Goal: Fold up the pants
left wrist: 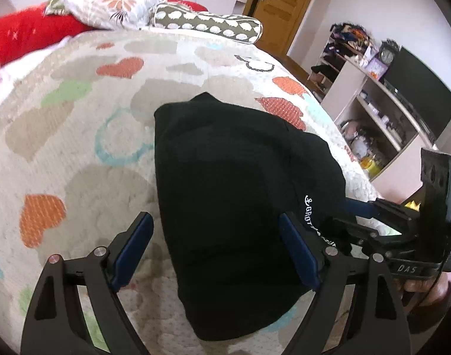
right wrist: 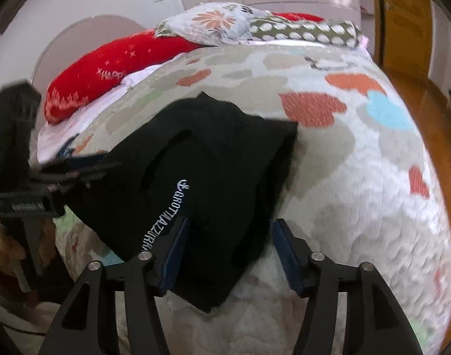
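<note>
Left tongs (left wrist: 215,253) are seen spread wide, jaws straddling the near end of the pants (left wrist: 225,177) with the left jaw over bare quilt (left wrist: 77,153) and the right jaw at the garment's printed edge; nothing is gripped. Right tongs (right wrist: 228,251) are likewise spread wide, the near right corner of the black bundle lying between the jaws but not pinched, so far as can be judged. The pants are noted as a compact, layered black stack on the bed, lengthwise away from the holder, white lettering (right wrist: 163,216) running along the near right side, a pocket slit visible on top. The fold is judged largely done; the step in hand appears to be a release or a final tidy. For a clean result, the tongs would best be lifted straight off without dragging the top layer, and the loose far corner, seen slightly offset from the layer beneath in the right wrist view, would be squared by a light press rather than a pull. Snagging of the knit on the blue pads (left wrist: 133,248) is a risk. Beyond the garment, quilt with heart patches; farther, a red cushion (right wrist: 101,74), a floral pillow (right wrist: 213,23) and a spotted bolster (left wrist: 207,25) at the bed head; a shelf unit (left wrist: 382,118) and wooden door (left wrist: 281,6) at right.
</note>
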`<state>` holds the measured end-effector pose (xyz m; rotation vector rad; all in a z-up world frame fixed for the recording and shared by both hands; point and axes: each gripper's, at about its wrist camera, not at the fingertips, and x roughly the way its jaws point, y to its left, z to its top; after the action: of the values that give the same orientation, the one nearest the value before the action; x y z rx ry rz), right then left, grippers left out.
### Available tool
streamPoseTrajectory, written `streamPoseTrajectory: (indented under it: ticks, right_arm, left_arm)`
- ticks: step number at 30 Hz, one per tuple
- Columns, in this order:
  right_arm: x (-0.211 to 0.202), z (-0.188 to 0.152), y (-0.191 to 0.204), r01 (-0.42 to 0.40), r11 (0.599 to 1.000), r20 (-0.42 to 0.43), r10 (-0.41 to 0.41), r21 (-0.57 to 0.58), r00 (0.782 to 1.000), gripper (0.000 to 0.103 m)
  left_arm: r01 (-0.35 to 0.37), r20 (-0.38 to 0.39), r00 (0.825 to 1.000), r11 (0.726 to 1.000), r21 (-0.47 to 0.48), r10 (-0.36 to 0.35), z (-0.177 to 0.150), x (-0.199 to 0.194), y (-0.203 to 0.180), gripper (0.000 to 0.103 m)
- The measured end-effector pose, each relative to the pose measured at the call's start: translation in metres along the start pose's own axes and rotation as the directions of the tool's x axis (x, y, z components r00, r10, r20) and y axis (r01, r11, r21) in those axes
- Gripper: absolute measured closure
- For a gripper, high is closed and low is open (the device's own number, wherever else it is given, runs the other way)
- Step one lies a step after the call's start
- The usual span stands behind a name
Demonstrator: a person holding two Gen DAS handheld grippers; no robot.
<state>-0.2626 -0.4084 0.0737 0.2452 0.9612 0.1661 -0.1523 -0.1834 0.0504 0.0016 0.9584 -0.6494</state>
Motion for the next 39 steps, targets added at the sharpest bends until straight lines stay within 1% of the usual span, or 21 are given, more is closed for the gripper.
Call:
streamPoseTrajectory:
  ticks: [4,5,7,9,13,16,19,21,22,23,25,28,30,31,32,33,34,35,36,37,39]
  right_arm:
    - [-0.014,0.006,0.002,0.009,1.0,0.018,-0.009,-0.012,1.0,0.039]
    - [-0.018,0.008,0.001,0.004,1.0,0.027,-0.004,-0.005,1.0,0.033]
    - [-0.021,0.012,-0.006,-0.042,0.999,0.047,0.04,0.034,0.998,0.022]
    - [-0.017,0.017,-0.015,-0.075,0.994,0.052,0.071,0.082,0.996,0.021]
    - [0.003,0.025,-0.026,-0.125,0.982,0.028,0.122,0.141,0.992,0.021]
    - [0.018,0.027,-0.03,-0.198,0.967,0.019,0.197,0.162,0.98,0.021]
    - [0.031,0.028,-0.035,-0.234,0.954,0.023,0.234,0.186,0.972,0.021]
    - [0.033,0.029,-0.035,-0.261,0.949,0.037,0.258,0.178,0.965,0.018]
    - [0.036,0.03,-0.034,-0.273,0.947,0.038,0.271,0.169,0.962,0.015]
    - [0.037,0.03,-0.033,-0.279,0.947,0.041,0.276,0.158,0.96,0.012]
    - [0.039,0.031,-0.028,-0.275,0.952,0.046,0.271,0.133,0.961,0.01]
    - [0.041,0.031,-0.023,-0.254,0.96,0.054,0.249,0.119,0.967,0.01]
    - [0.041,0.031,-0.021,-0.227,0.968,0.059,0.222,0.109,0.973,0.027]
    - [0.041,0.03,-0.022,-0.217,0.97,0.062,0.211,0.113,0.976,0.05]
    - [0.042,0.029,-0.025,-0.237,0.963,0.067,0.23,0.127,0.971,0.051]
    - [0.041,0.029,-0.025,-0.236,0.963,0.071,0.228,0.129,0.971,0.052]
    - [0.04,0.029,-0.025,-0.228,0.965,0.073,0.22,0.129,0.973,0.056]
    - [0.039,0.03,-0.025,-0.228,0.965,0.077,0.219,0.13,0.973,0.058]
    - [0.037,0.03,-0.024,-0.231,0.965,0.081,0.222,0.127,0.972,0.059]
    - [0.035,0.031,-0.022,-0.236,0.965,0.088,0.226,0.119,0.97,0.063]
    - [0.03,0.033,-0.019,-0.237,0.965,0.097,0.227,0.11,0.969,0.066]
  left_arm:
    - [0.006,0.017,1.0,1.0,-0.017,-0.006,0.004,-0.013,0.004,0.016]
    - [0.009,0.022,1.0,1.0,-0.023,-0.008,0.006,-0.015,0.005,0.015]
    - [0.03,0.031,0.999,0.998,-0.052,-0.028,0.011,-0.019,0.011,0.015]
    - [0.061,0.034,0.998,0.994,-0.087,-0.059,0.015,-0.019,0.018,0.015]
    - [0.114,-0.006,0.993,0.982,-0.152,-0.116,0.02,-0.004,0.029,0.014]
    - [0.137,-0.033,0.989,0.972,-0.191,-0.146,0.018,0.008,0.033,0.014]
    - [0.18,-0.059,0.979,0.959,-0.219,-0.197,0.015,0.016,0.034,0.014]
    - [0.193,-0.071,0.974,0.955,-0.224,-0.213,0.013,0.023,0.034,0.014]
    - [0.193,-0.069,0.975,0.957,-0.218,-0.213,0.013,0.025,0.033,0.012]
    - [0.199,-0.064,0.974,0.956,-0.215,-0.217,0.014,0.027,0.032,0.01]
    - [0.216,-0.057,0.971,0.952,-0.217,-0.233,0.015,0.031,0.029,0.0]
    - [0.223,-0.06,0.969,0.952,-0.207,-0.24,0.017,0.034,0.027,0.0]
    - [0.236,-0.06,0.965,0.948,-0.213,-0.253,0.019,0.035,0.029,0.0]
    - [0.245,-0.054,0.963,0.943,-0.224,-0.264,0.018,0.035,0.031,0.0]
    - [0.256,-0.046,0.961,0.937,-0.236,-0.274,0.018,0.034,0.033,0.0]
    - [0.257,-0.042,0.961,0.935,-0.243,-0.275,0.018,0.034,0.035,0.001]
    - [0.246,-0.042,0.964,0.939,-0.241,-0.263,0.018,0.033,0.035,0.008]
    - [0.217,-0.047,0.971,0.95,-0.225,-0.233,0.019,0.032,0.033,0.014]
    - [0.192,-0.053,0.977,0.96,-0.205,-0.206,0.019,0.03,0.031,0.024]
    - [0.17,-0.06,0.981,0.967,-0.188,-0.184,0.019,0.03,0.028,0.027]
    - [0.168,-0.051,0.982,0.968,-0.185,-0.18,0.018,0.025,0.028,0.033]
